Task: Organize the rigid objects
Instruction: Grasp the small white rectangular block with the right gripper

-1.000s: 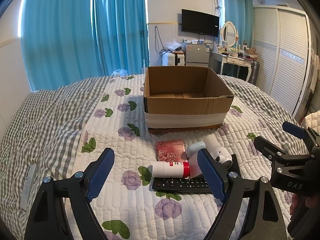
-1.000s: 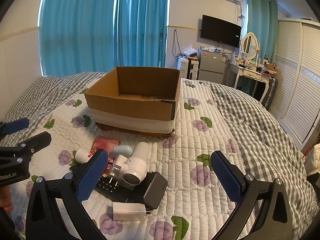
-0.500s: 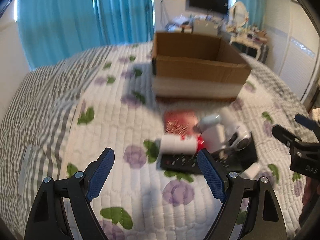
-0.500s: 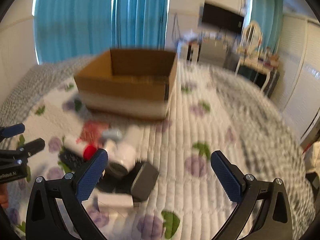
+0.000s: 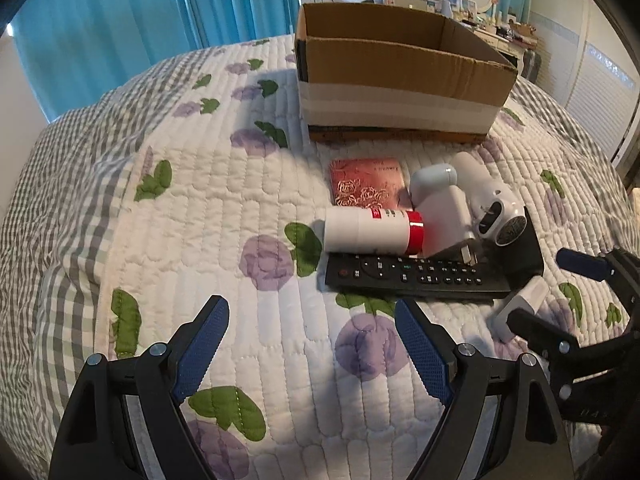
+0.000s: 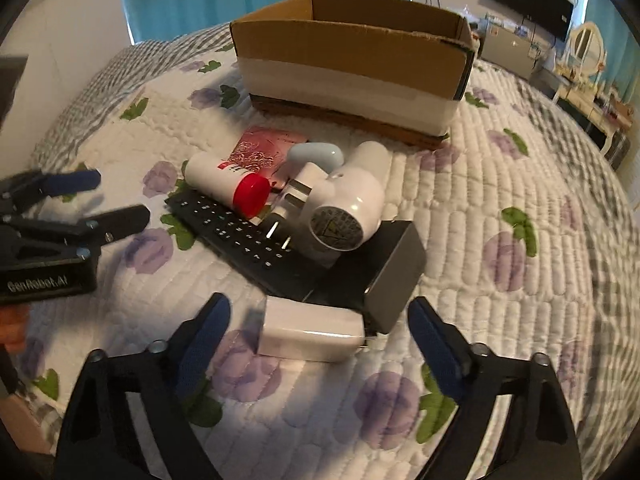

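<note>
As I lowered both tools toward the pile, my right tool [image 6: 316, 336], narrowing yet gripping nothing, framed the charger [image 6: 310, 334]; left tool [image 5: 308, 344] gaped empty.

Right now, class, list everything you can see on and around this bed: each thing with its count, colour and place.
cardboard box: one, brown with white tape band, far side of bed, open.
red booklet: one, red, before box.
bottle: one, white, red cap, lying behind remote.
remote: one, black, front of pile.
hair dryer: one, white, on pile.
plug adapter: one, white, beside dryer.
black block: one, right of remote.
white charger: one, nearest.
quilt: one, white, purple flowers.
left gripper: jaws open, empty.
right gripper: jaws open, closing lately, over charger.
</note>
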`<state>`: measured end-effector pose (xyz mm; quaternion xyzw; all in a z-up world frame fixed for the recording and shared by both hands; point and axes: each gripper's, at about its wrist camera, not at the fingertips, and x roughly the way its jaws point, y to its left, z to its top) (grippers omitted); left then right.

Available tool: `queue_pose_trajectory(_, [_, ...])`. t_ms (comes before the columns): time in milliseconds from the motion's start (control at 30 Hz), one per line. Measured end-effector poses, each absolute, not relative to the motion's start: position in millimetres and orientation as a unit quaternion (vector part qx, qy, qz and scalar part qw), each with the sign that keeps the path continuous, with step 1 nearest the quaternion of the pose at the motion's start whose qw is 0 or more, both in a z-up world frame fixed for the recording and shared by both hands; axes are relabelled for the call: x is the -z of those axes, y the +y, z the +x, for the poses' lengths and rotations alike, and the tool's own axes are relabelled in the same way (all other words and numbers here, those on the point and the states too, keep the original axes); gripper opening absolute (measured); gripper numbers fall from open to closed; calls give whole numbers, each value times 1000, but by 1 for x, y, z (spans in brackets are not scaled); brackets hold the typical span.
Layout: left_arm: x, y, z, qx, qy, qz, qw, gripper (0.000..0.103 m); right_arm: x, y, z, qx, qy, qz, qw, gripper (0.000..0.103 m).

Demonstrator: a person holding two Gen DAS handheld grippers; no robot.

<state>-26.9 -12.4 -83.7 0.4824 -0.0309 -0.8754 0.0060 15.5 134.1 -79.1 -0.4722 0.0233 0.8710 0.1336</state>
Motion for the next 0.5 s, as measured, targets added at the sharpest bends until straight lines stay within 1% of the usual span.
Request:
queue_pose_trajectory(33, [84,-12,-27,875,-31,483,6,87,80,136,16,-870,36,-473,134,77])
queue_pose_trajectory(67, [84,-12,-27,875,-32,484,7,87,81,137,16,-868,42,-477,132,67])
queue_pose_trajectory(167, [83,-10,-27,876,-35,482,6,87,82,139,17,-864,44,-484,132,54])
queue_pose_trajectory(267, [82,-6,-28,876,-38,481,1,87,78,139,19,-866,49,-481,127,52])
queue_pose_trajectory(300, [81,-4,-29,877,-40,480,-1,87,76,139,20,-868,52,-477,125,43])
queue_pose_trajectory(333, [79,-2,-29,877,-43,478,-3,87,73,139,21,-871,53,-474,121,23])
queue_pose_trajectory(367, [79,0,-30,878,-44,476,-6,87,68,137,21,-874,43,-468,122,19])
queue_pose_trajectory(433, [77,5,-33,881,-49,471,-12,87,57,135,23,-882,24,-454,124,13])
queue_pose_trajectory(500, [76,8,-39,882,-54,469,-15,87,51,137,24,-885,26,-448,123,12])
